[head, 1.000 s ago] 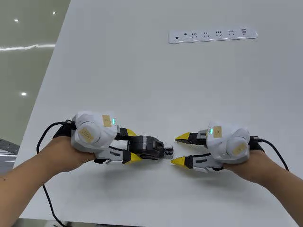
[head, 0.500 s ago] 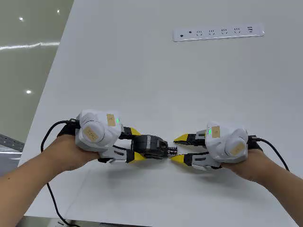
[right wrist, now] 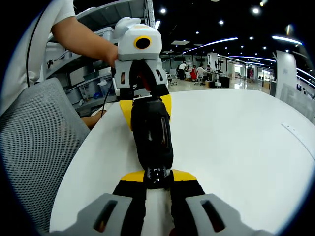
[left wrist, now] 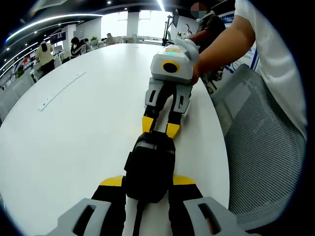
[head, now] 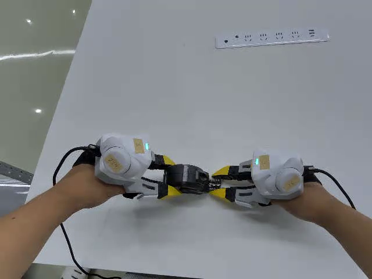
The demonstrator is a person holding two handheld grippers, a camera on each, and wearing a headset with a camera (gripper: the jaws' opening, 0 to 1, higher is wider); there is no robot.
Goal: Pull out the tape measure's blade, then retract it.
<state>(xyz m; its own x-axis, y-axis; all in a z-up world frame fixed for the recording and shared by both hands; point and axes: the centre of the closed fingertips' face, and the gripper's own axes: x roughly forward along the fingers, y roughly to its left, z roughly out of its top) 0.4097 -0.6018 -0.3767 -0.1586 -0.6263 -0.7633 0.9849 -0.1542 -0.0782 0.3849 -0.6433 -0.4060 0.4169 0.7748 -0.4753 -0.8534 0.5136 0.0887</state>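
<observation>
A black tape measure [head: 186,177] is held just above the white table [head: 192,99], with my left gripper [head: 173,176] shut on its body. In the left gripper view the case [left wrist: 149,164] sits between the yellow fingertips [left wrist: 114,181]. My right gripper [head: 216,182] faces it from the right, its yellow tips closed around the blade's end hook [right wrist: 156,175], which sticks out of the case [right wrist: 151,130]. The blade is still inside the case. The right gripper [left wrist: 160,127] also shows in the left gripper view, nose to nose with the tape measure.
A white power strip [head: 271,38] lies at the far side of the table. The table's near edge [head: 192,268] runs just under the forearms. A grey mesh chair [left wrist: 261,162] stands beside the table. People sit at desks [left wrist: 44,51] far off.
The right gripper has moved left to the tape measure's front and its tips have narrowed around the end hook. The left gripper has kept its hold on the case.
</observation>
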